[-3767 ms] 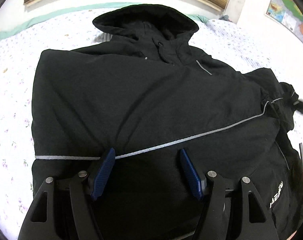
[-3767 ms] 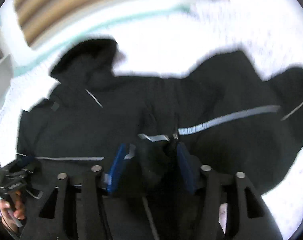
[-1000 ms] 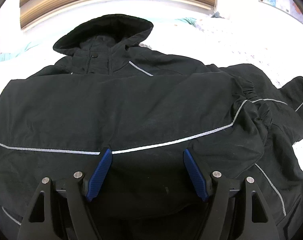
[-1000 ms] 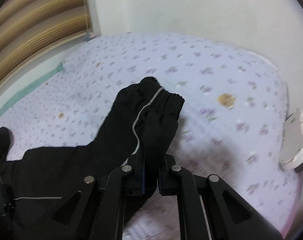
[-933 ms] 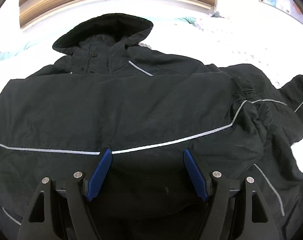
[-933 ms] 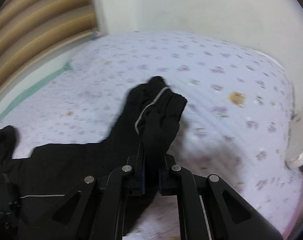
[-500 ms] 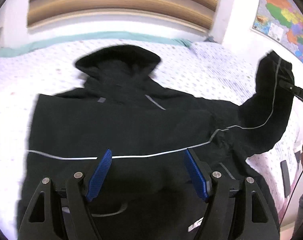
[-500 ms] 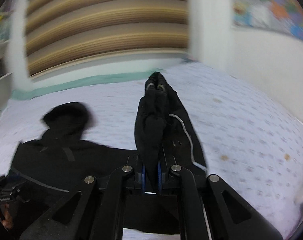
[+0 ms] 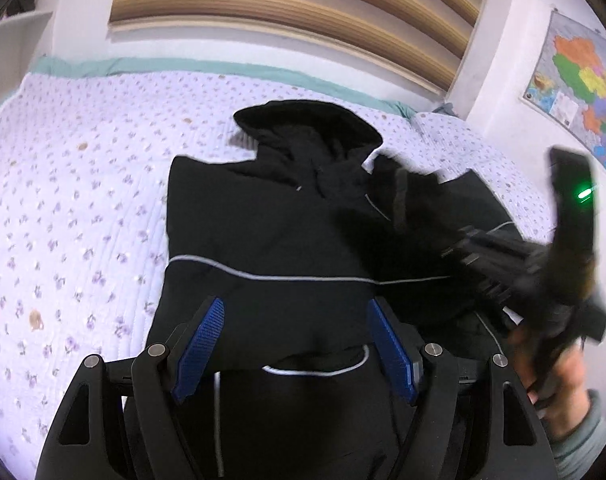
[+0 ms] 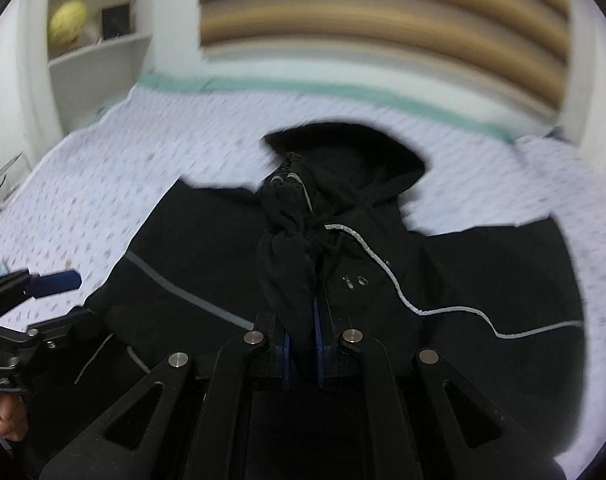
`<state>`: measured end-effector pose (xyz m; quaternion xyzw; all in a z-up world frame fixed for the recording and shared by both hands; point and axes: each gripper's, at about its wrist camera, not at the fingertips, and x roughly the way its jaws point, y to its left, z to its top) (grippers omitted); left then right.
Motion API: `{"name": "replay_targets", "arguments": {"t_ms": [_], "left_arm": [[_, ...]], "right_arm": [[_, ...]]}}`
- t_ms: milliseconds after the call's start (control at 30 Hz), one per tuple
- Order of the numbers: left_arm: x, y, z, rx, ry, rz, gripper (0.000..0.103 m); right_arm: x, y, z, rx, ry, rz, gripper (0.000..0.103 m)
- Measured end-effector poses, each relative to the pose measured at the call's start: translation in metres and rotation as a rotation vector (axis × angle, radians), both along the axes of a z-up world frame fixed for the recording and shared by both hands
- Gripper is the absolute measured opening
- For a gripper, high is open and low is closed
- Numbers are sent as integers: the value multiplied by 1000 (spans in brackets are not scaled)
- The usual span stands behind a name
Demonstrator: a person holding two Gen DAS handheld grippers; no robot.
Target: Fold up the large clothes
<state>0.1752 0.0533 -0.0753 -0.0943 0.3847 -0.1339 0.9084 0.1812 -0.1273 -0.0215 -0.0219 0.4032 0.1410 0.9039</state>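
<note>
You are in the step of folding the sleeve [image 10: 289, 240] across the body of the black jacket [image 9: 271, 236], which lies flat on the bed [image 9: 75, 184] with its hood [image 9: 307, 120] toward the far wall. Your right gripper [image 10: 301, 344] has its fingers closed tight on the sleeve near the cuff, and the sleeve hangs in the air above the chest of the jacket, pointing to the hood. Your left gripper [image 9: 295, 340] is wide open, holding nothing, and hovers over the lower part of the jacket near the grey reflective stripe [image 9: 263, 276]. I think the next move asks you to lower the sleeve so it lies flat across the chest, then to open the right fingers; the left gripper could press the body so it does not slide. The bed has a pale quilted cover with small purple flowers and a green border at the far edge. Behind it is a striped brown blind [image 9: 287, 4], a colourful map [image 9: 579, 84] on the right wall, and white shelves [image 10: 99, 40] on the left.
</note>
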Motion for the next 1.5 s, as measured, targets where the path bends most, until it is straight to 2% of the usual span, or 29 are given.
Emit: {"name": "replay_targets", "arguments": {"t_ms": [100, 167, 233, 300, 367, 433, 467, 567, 700, 900, 933, 967, 1000, 1033, 1067, 1167, 1267, 1300, 1400, 1500], "left_arm": [[4, 12, -10, -28, 31, 3, 76], [8, 18, -17, -50, 54, 6, 76], [11, 25, -23, -80, 78, 4, 76], [16, 30, -28, -111, 103, 1, 76], [20, 32, -29, -142, 120, -4, 76], [24, 33, -27, -176, 128, -14, 76], [26, 32, -25, -194, 129, -24, 76], [35, 23, -20, -240, 140, -63, 76], [60, 0, -27, -266, 200, -95, 76], [99, -37, -59, -192, 287, -75, 76], [103, -42, -62, -176, 288, -74, 72], [105, -51, -63, -144, 267, -74, 63], [107, -56, -62, -119, 256, -81, 35], [108, -61, -60, -81, 244, -81, 28], [109, -62, -56, -77, 230, -83, 27], [98, -52, -22, -78, 115, -73, 23], [86, -17, 18, -113, 22, -37, 23], [83, -4, 25, -122, 13, -28, 23], [75, 34, 28, -131, 39, 12, 23], [73, 59, -4, -96, 168, 52, 24]], "right_arm": [[10, 32, -32, -3, 72, 50, 13], [14, 47, -52, -26, 102, 62, 18], [20, 53, -75, -34, 144, 65, 20], [21, 48, -82, -6, 158, 70, 21], [21, 38, -79, 64, 187, 93, 30], [17, 25, -67, 150, 206, 118, 55], [11, 19, -59, 170, 189, 124, 58], [-15, -6, -29, 194, 99, 134, 58], [-41, -57, -1, 196, 21, 62, 59], [-63, -128, 12, 147, -25, -78, 59], [-67, -138, 15, 145, -29, -98, 59], [-70, -150, 16, 146, -29, -121, 59], [-71, -159, 17, 146, -28, -142, 60], [-71, -165, 17, 141, -27, -163, 62], [-72, -178, 18, 136, -24, -197, 66], [-72, -204, 18, 148, -18, -266, 76], [-58, -216, 9, 139, 2, -311, 77], [-53, -214, 5, 124, 11, -317, 77], [-27, -198, -16, 81, 66, -293, 76], [-3, -175, -41, 51, 116, -247, 71]]}}
